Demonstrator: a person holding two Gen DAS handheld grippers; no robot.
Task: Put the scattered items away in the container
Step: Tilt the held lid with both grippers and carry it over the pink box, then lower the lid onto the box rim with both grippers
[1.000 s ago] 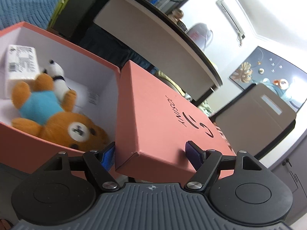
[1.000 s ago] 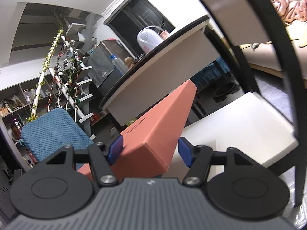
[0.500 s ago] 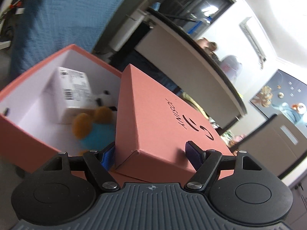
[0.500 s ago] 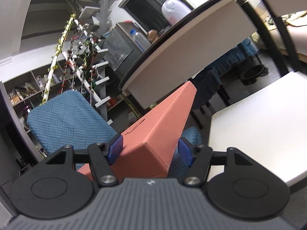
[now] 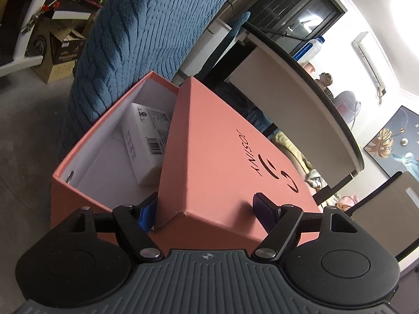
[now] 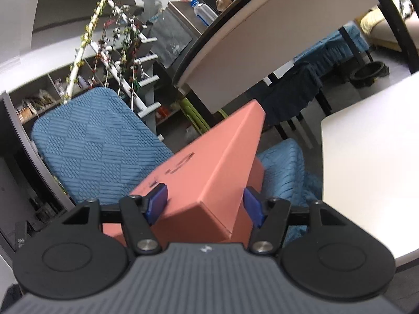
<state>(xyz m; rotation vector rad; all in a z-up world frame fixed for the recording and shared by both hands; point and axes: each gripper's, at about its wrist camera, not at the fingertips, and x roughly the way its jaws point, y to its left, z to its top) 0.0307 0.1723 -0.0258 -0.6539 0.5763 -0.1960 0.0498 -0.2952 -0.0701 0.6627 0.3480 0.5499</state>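
Both grippers, left (image 5: 204,206) and right (image 6: 203,202), clamp the lid (image 5: 222,157) at frame centre, tilted over the open box (image 5: 86,167). A white carton (image 5: 146,141) lies inside; other contents are probably hidden. Level the lid, align corners, then lower evenly.

Ahead and to the left stands a blue quilted chair back (image 6: 94,141), and beyond it a white stair rail wound with artificial vines (image 6: 104,28) and open shelves (image 6: 34,102) filled with small goods. A curved-edged tabletop with a dark rim (image 6: 264,41) rises ahead, a plastic water bottle (image 6: 205,13) on it. To the right lies a white table (image 6: 371,157). The floor (image 5: 23,141) is grey, with a cardboard box (image 5: 61,55) far left. A wall air conditioner (image 5: 369,57) and a framed picture (image 5: 395,141) hang on the white wall to the right.
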